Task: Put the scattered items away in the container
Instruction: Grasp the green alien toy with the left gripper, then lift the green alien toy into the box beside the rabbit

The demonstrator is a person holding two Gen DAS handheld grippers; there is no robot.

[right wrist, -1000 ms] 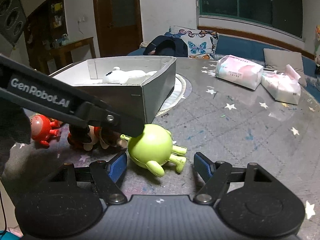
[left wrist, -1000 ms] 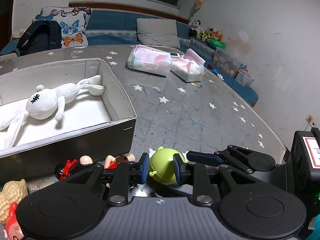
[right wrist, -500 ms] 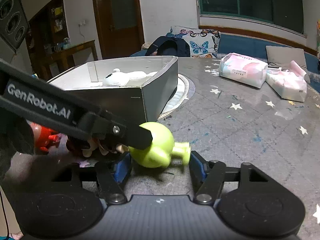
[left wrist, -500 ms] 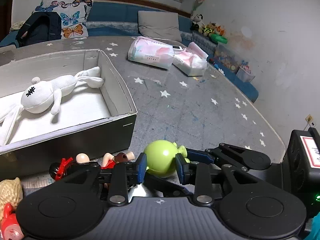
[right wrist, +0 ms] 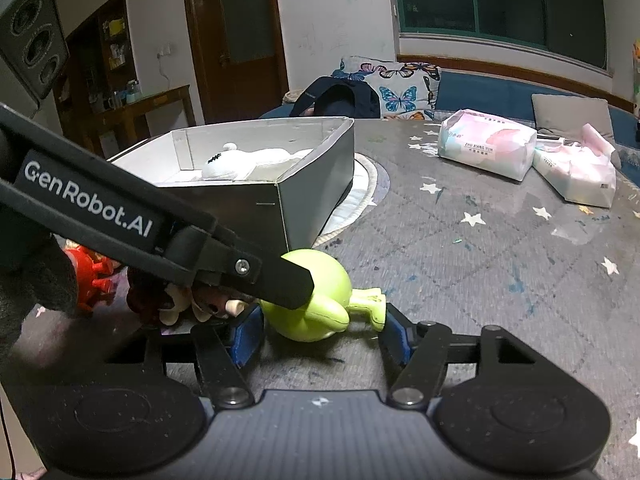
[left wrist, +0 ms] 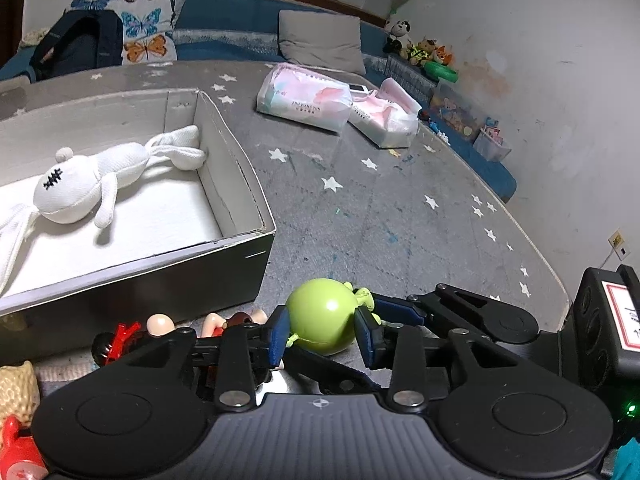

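Observation:
A round green toy (left wrist: 322, 322) lies on the grey starred table just in front of the box corner. My left gripper (left wrist: 322, 336) straddles it; its jaws are opening and the blue pads stand right beside the toy's sides. My right gripper (right wrist: 320, 336) comes in from the other side, one pad at the toy's (right wrist: 316, 304) head and the other against its feet; its jaws are opening slightly. A left finger (right wrist: 280, 284) crosses over the toy's top. The open grey box (left wrist: 240, 248) holds a white plush rabbit (left wrist: 80, 188).
Small dolls (left wrist: 160, 324), a red toy (left wrist: 20, 452) and a beige knitted toy (left wrist: 16, 388) lie by the box's near wall. Two tissue packs (left wrist: 304, 96) (left wrist: 384, 120) sit far across the table. A cushioned bench runs along the back, and the table edge curves at right.
The left jaws have spread wider around the green toy. The right gripper's pads have closed in on it, and the toy has turned so its feet point towards the right pad.

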